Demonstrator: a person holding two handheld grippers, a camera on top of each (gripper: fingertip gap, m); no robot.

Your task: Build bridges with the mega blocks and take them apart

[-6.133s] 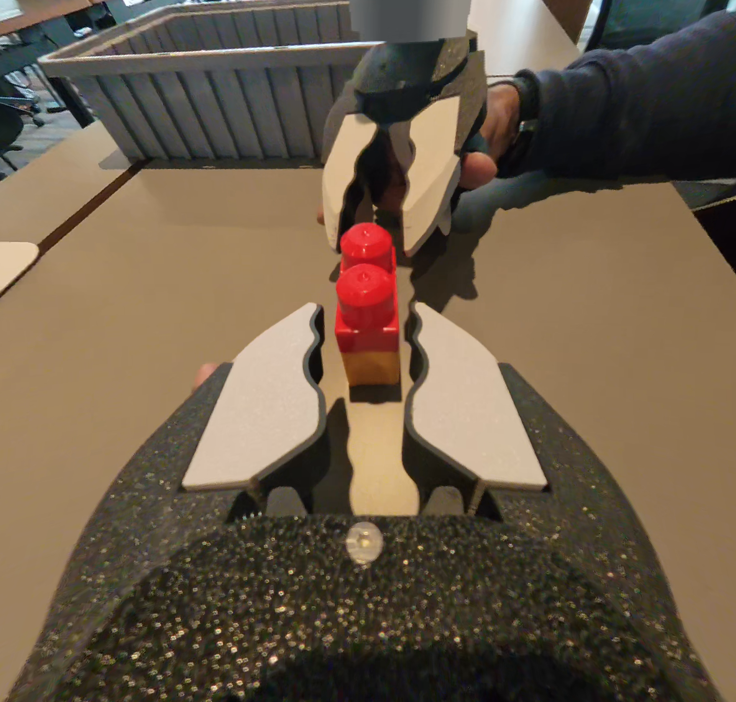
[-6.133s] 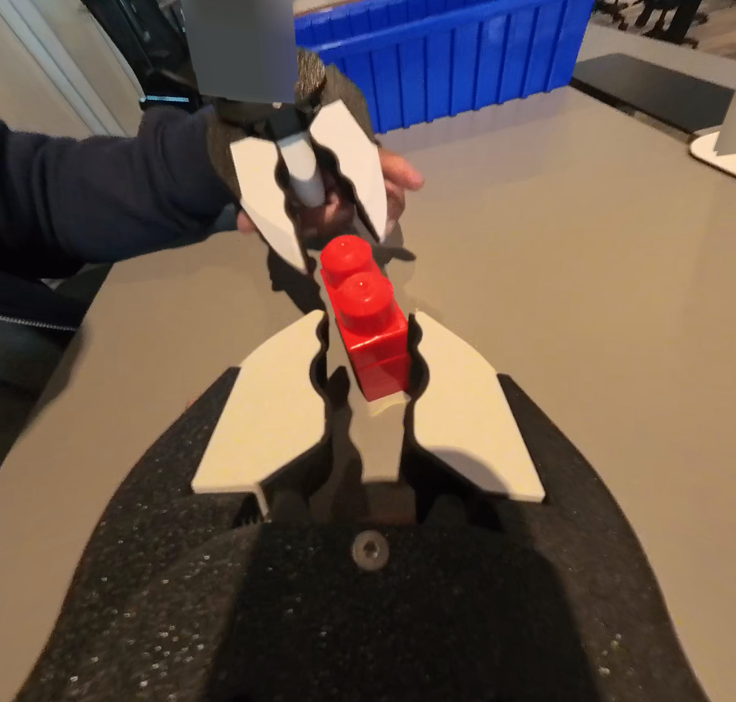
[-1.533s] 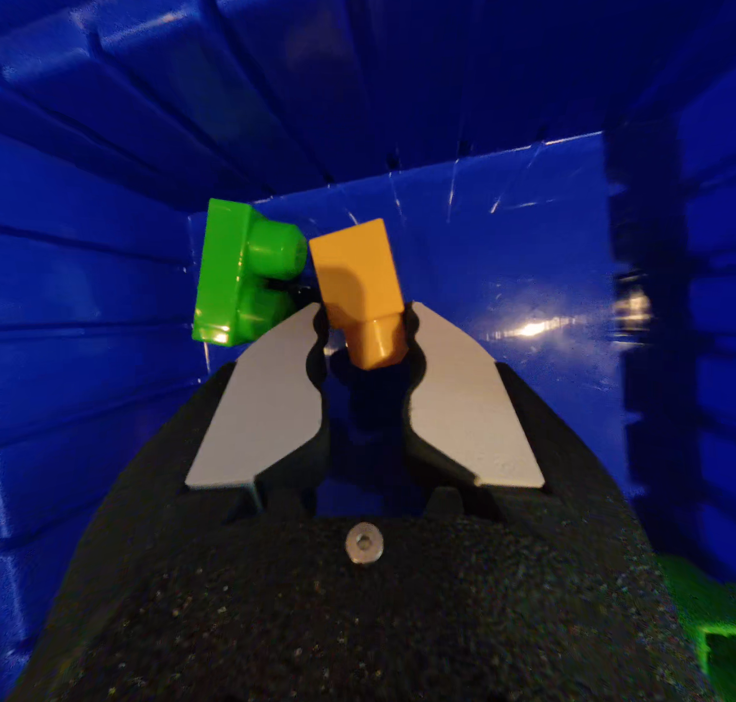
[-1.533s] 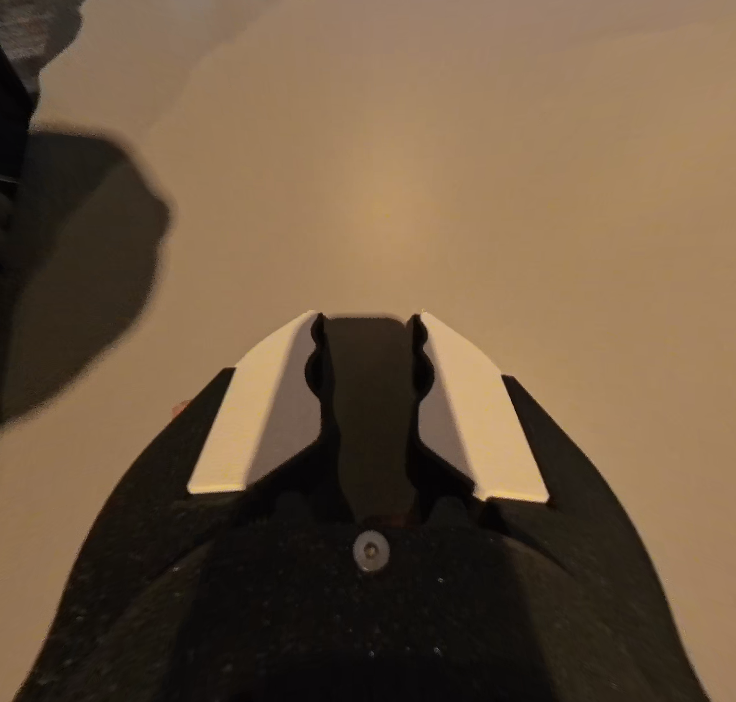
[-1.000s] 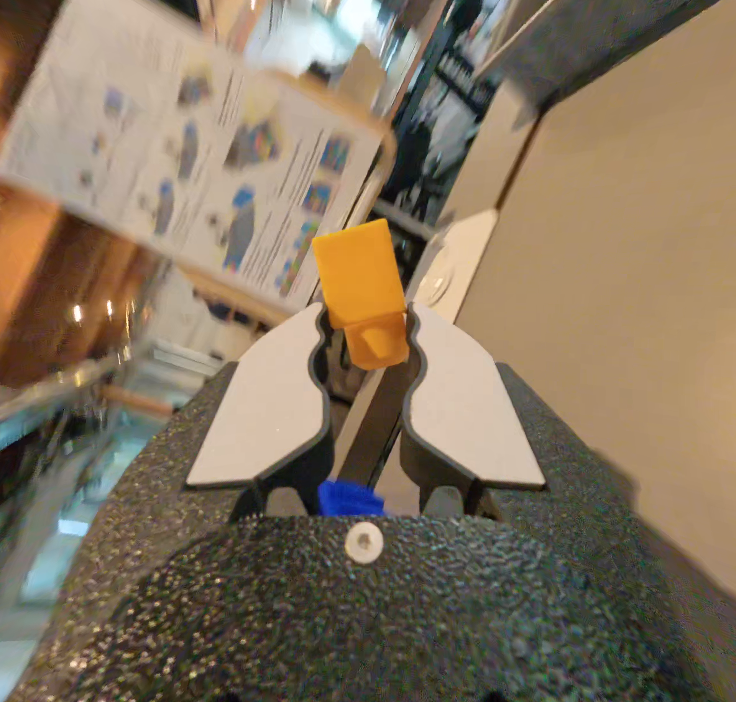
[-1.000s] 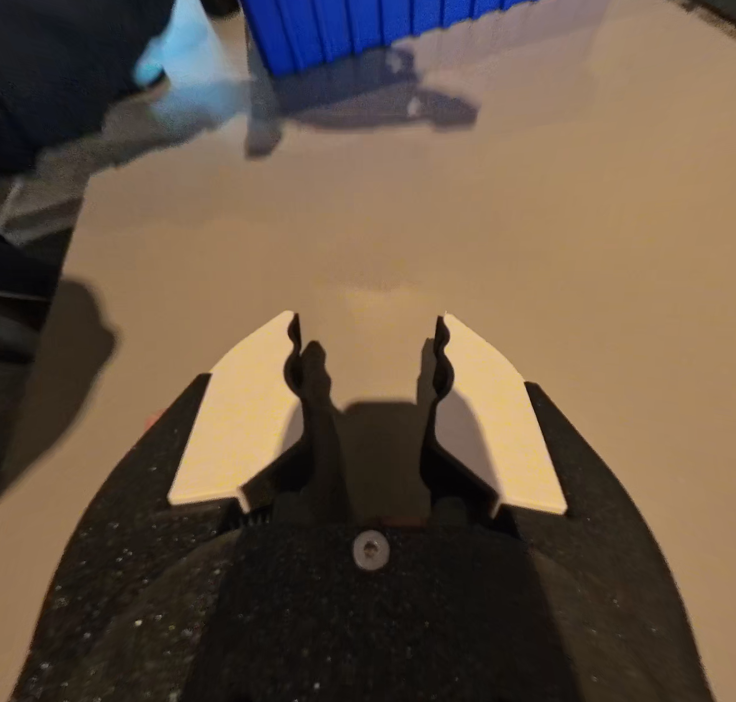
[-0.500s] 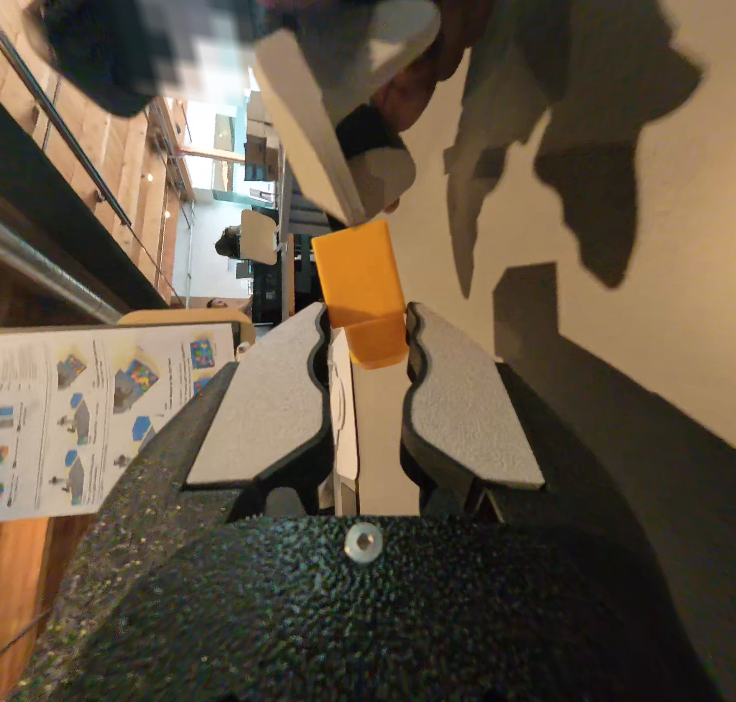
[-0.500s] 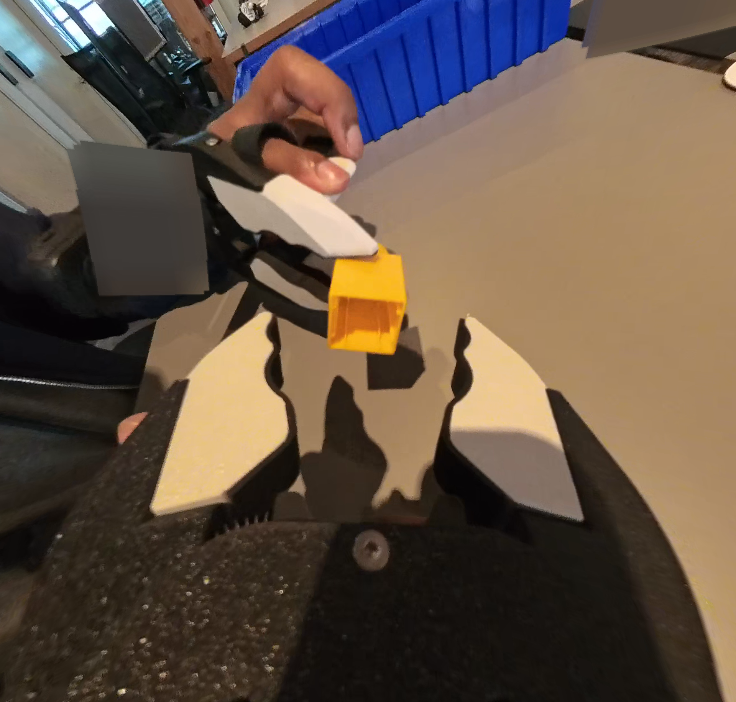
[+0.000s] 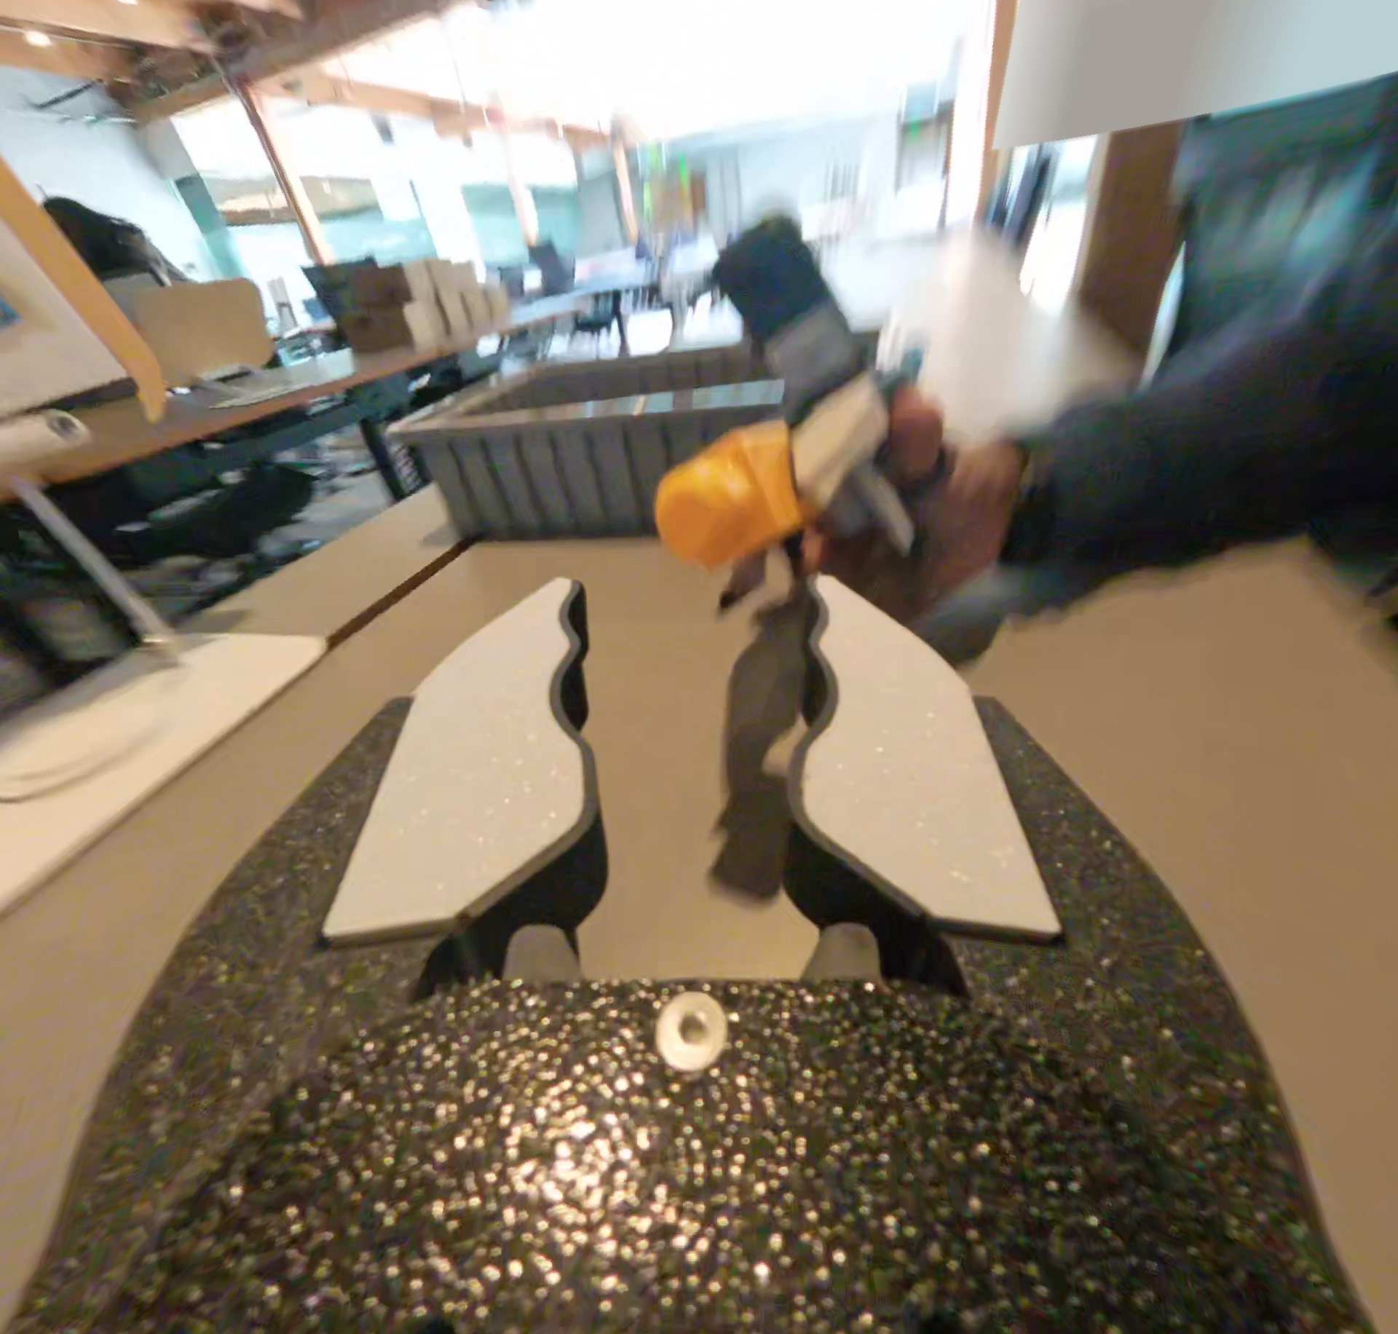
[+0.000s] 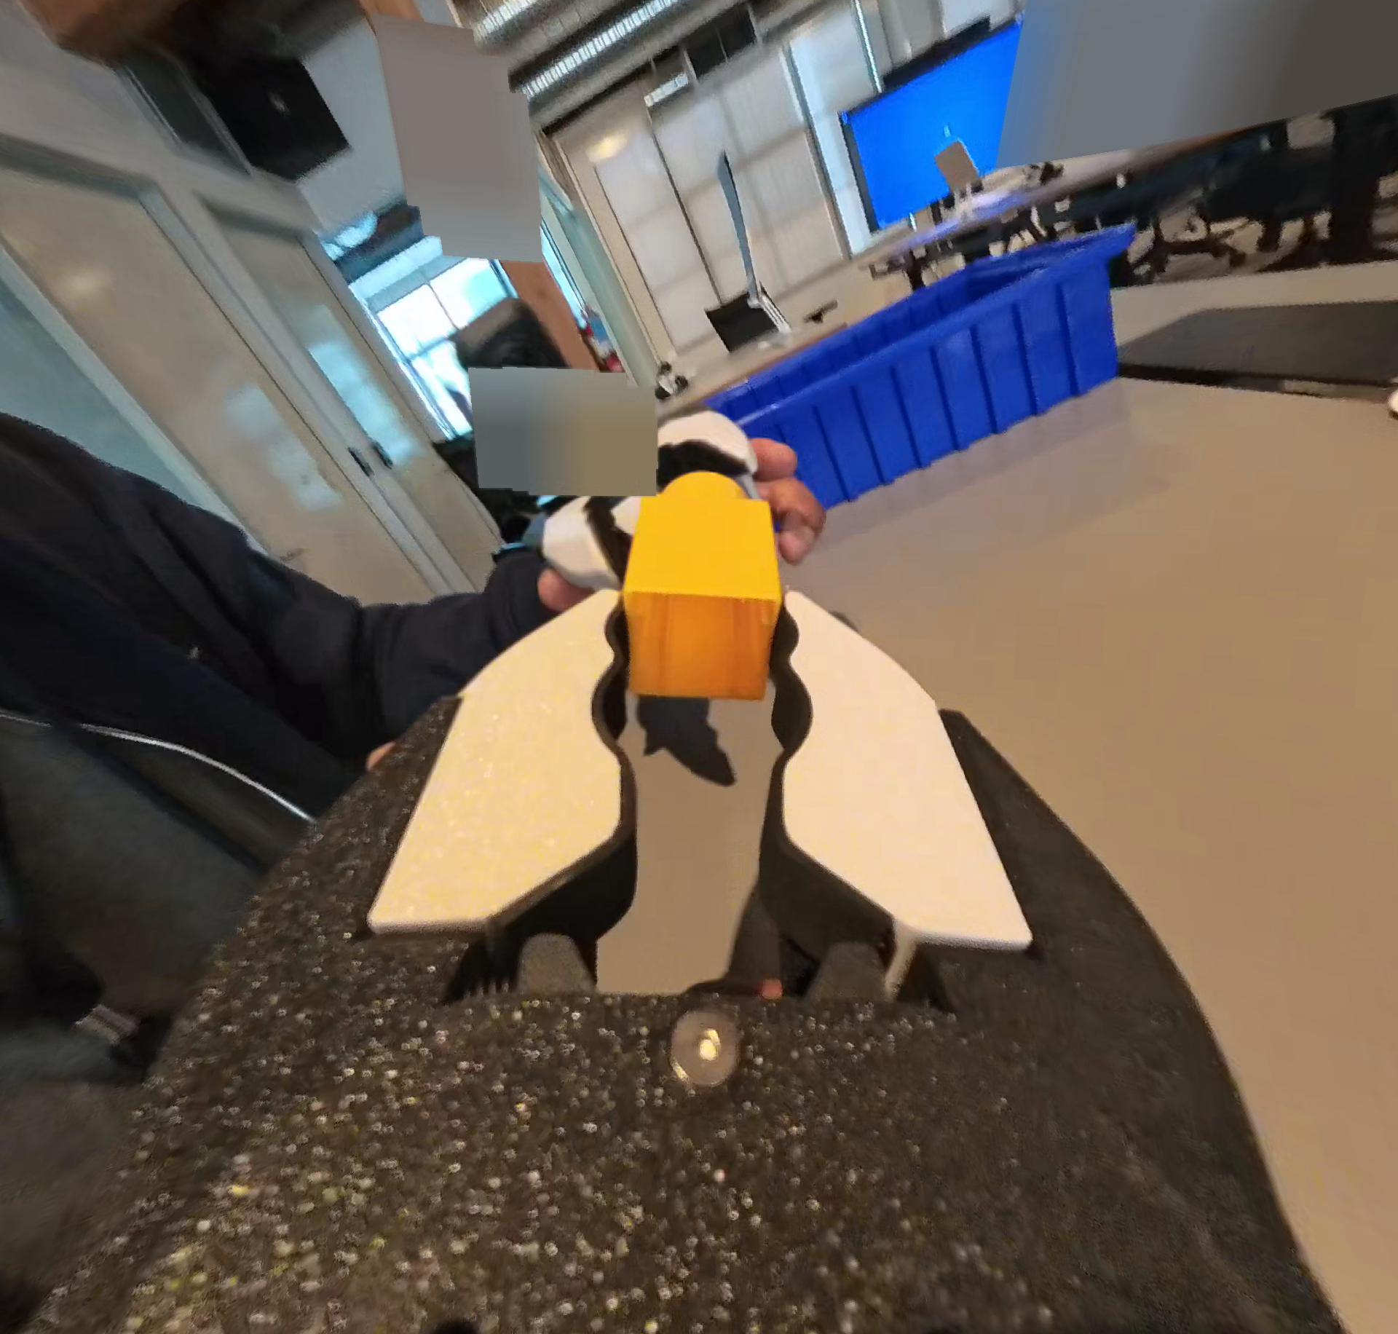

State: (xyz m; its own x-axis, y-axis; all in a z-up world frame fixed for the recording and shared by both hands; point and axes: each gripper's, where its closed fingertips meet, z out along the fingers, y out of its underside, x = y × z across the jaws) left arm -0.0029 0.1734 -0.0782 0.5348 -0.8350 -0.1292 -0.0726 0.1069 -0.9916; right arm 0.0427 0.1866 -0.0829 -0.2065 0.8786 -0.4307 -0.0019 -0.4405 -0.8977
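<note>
One orange block (image 10: 700,602), two claws (image 9: 696,617) (image 10: 700,617), two bins (image 10: 953,397) (image 9: 605,458)

Block (image 10: 700,602) between right claw (image 10: 700,617) tips; bin (image 10: 945,405) seemingly behind.

From my station I can make out no writing, labels, brands, numbers or signs in either wrist view; everything is too blurred.
</note>
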